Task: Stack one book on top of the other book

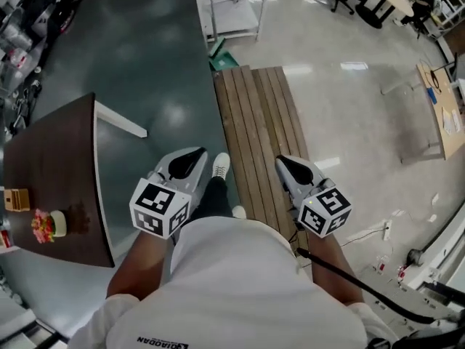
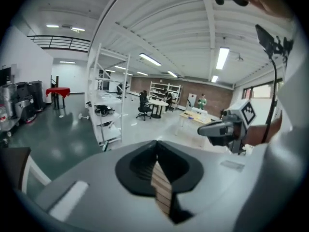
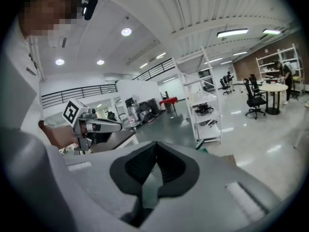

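Closed and empty, well off the edge of the dark worktop [image 1: 58, 158]: left claw [image 1: 195, 153], right claw [image 1: 282, 161]; books out of view, presumably stiff, flat, best pinched near the spine.

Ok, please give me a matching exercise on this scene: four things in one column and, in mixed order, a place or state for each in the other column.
Things
1. wooden bench
2. flower pot
3. white shelf rack
4. left tool

Places or states
A. shut, with nothing in it
B. stands on the dark table
C. at the top edge of the head view
D. long brown slats, in the middle of the head view

Right pairs: 1-D, 2-B, 3-C, 4-A.
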